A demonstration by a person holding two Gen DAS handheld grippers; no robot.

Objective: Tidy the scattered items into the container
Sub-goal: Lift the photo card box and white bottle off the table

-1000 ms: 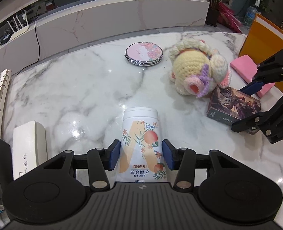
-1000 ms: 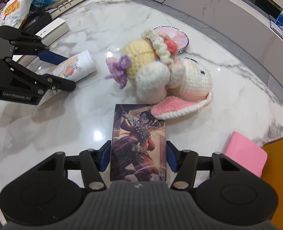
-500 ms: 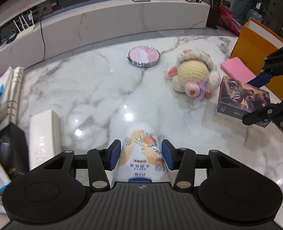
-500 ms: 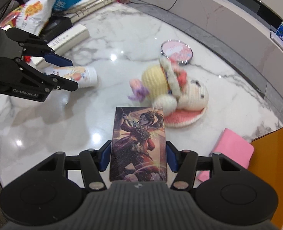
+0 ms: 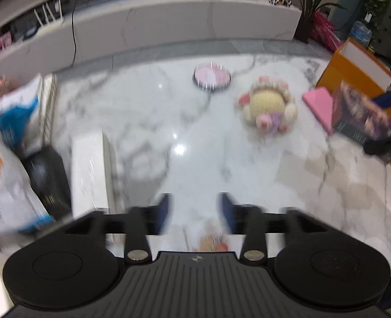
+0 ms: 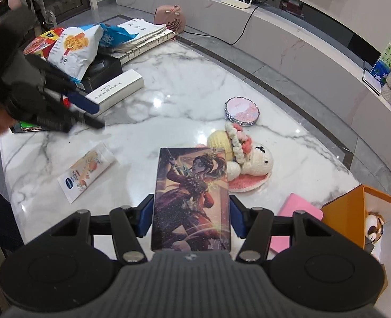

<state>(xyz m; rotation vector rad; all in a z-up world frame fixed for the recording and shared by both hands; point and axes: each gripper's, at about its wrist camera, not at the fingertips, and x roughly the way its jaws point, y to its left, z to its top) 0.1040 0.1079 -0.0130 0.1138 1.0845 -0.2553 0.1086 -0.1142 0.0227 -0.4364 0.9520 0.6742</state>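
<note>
My left gripper [image 5: 195, 212] hangs over the marble table [image 5: 195, 137], its jaws opening with nothing between them. In the right wrist view the left gripper [image 6: 94, 116] is in the air above and beyond the white peach-print pouch [image 6: 87, 172], which lies flat on the table. A blurred bit of the pouch [image 5: 212, 241] shows under the left fingers. My right gripper [image 6: 191, 217] is shut on an illustrated box [image 6: 191, 198], held up in the air; the box [image 5: 359, 116] also appears at the right of the left wrist view. The orange container [image 6: 354, 204] stands open at the right.
A crochet doll [image 6: 238, 159], a round pink mirror [image 6: 241, 111] and a pink pad [image 6: 298, 212] lie on the table. A white carton [image 6: 116, 90], snack bags [image 6: 73, 47] and a binder [image 6: 142, 39] crowd the far left. A plush toy [image 6: 374, 225] sits inside the container.
The left gripper has let go of the pouch, which now lies on the table, and has risen. The right gripper has lifted the illustrated box higher.
</note>
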